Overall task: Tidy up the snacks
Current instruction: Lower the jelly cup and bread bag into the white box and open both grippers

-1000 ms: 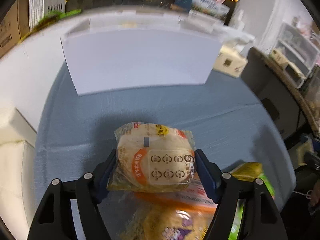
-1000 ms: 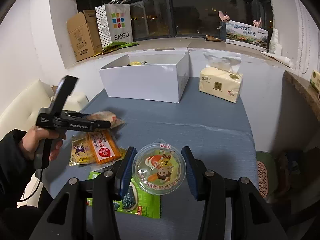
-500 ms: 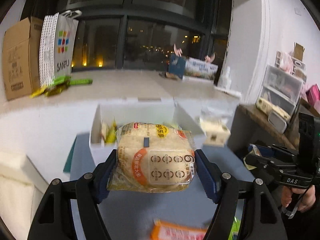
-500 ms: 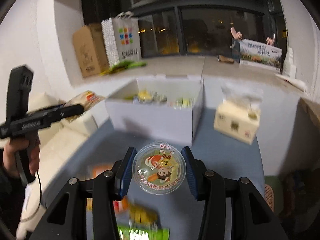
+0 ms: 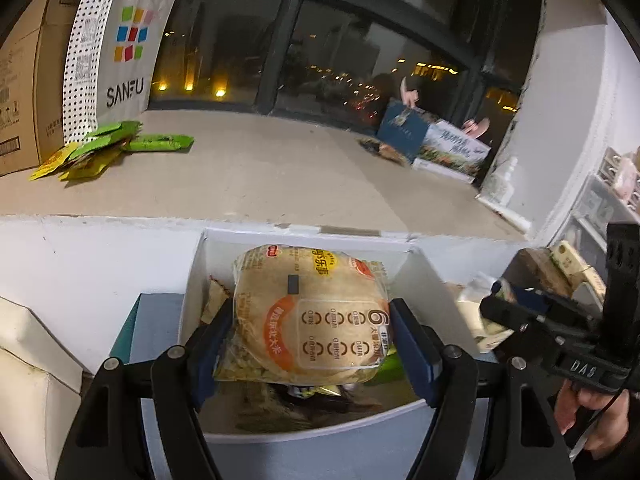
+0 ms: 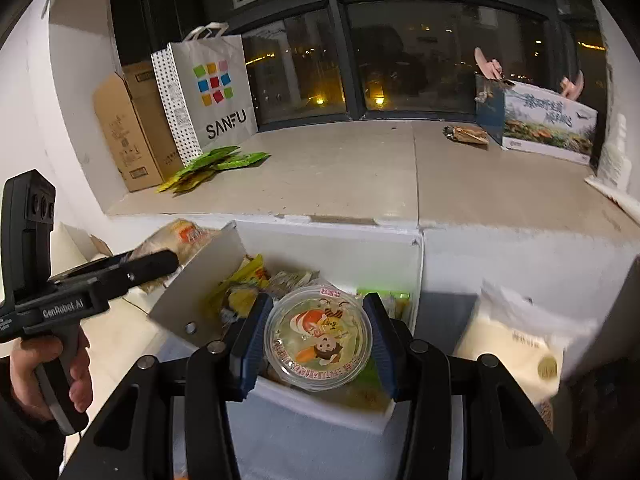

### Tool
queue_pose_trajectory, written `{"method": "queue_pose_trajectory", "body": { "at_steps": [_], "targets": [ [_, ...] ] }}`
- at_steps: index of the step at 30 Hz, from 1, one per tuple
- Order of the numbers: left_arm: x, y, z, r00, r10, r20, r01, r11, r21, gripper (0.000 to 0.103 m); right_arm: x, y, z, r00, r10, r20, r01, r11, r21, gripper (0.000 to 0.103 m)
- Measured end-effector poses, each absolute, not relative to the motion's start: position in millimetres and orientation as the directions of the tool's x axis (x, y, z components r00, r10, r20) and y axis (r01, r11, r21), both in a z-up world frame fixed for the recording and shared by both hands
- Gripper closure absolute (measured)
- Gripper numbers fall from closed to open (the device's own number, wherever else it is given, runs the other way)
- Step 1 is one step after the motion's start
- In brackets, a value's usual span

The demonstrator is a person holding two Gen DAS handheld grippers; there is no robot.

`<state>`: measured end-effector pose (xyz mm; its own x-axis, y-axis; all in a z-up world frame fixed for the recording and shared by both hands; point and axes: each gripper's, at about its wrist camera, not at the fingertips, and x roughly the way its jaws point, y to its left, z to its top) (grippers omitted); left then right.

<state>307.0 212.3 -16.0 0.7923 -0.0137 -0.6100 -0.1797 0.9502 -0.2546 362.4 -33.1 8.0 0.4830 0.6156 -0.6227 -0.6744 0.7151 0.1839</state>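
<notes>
Left gripper [image 5: 310, 344]: your blue pads clamp both sides of a load, held level.
Right gripper [image 6: 318, 344]: jaws pinched on a load too.
Left hand [image 6: 52, 376]: wrapped round the handle.

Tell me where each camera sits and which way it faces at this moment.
Left wrist: on the left gripper, facing forward over the white box toward the window; shows its fingers clamping a bread pack, plus the right gripper.
Right wrist: on the right gripper, facing the same box and window; shows its fingers clamping a jelly cup, plus the left gripper.
Shared: box, windowsill, shopping bag.
</notes>
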Motion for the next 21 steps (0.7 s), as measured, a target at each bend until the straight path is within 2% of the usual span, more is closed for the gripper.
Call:
{"method": "queue_pose_trajectory", "body": {
  "at_steps": [1,3,4,5,6,7,15,21],
  "targets": [
    [308.8,215.2,-19.7,0.785,-0.013,-0.619,-0.188,0.948,-0.258,0.022,367.3,-28.7,6.4,0.481,0.609,-0.63,-0.675,0.716,0.178,0.052],
    [308.4,220.9,-26.5,0.771,0.009,-0.637,-0.225,0.939,-0.26,0.007,375.9,-25.2,2.9,0.483,0.601,-0.637,-0.666,0.724,0.179,0.052],
    [307.5,224.3,-29.8,0.765,0.012,-0.644,-0.241,0.933,-0.269,0.0,379.1,-25.5,1.6,0.48,0.604,-0.637,-0.665,0.724,0.186,0.05],
    [304.7,227.7,-33.3,0.764,0.01,-0.646,-0.251,0.925,-0.284,0.0,383.7,-24.7,-1.6,0.468,0.606,-0.643,-0.663,0.722,0.198,0.043],
    [302.7,228.9,-35.3,0.759,0.011,-0.651,-0.257,0.924,-0.284,0.0,387.4,-24.1,-4.0,0.462,0.601,-0.652,-0.658,0.725,0.202,0.014],
    [300.4,229.0,-36.9,0.752,0.022,-0.659,-0.265,0.925,-0.272,0.0,390.0,-24.2,-6.7,0.464,0.588,-0.662,-0.648,0.735,0.2,0.0],
    [270.6,219.2,-26.9,0.773,0.028,-0.634,-0.234,0.941,-0.245,0.0,379.1,-36.7,-6.7,0.468,0.605,-0.644,-0.648,0.731,0.216,0.0],
    [213.1,182.9,3.0,0.827,0.01,-0.562,-0.145,0.97,-0.196,0.0,341.9,-52.0,7.4,0.474,0.638,-0.607,-0.689,0.698,0.196,0.0]
  ]
}}
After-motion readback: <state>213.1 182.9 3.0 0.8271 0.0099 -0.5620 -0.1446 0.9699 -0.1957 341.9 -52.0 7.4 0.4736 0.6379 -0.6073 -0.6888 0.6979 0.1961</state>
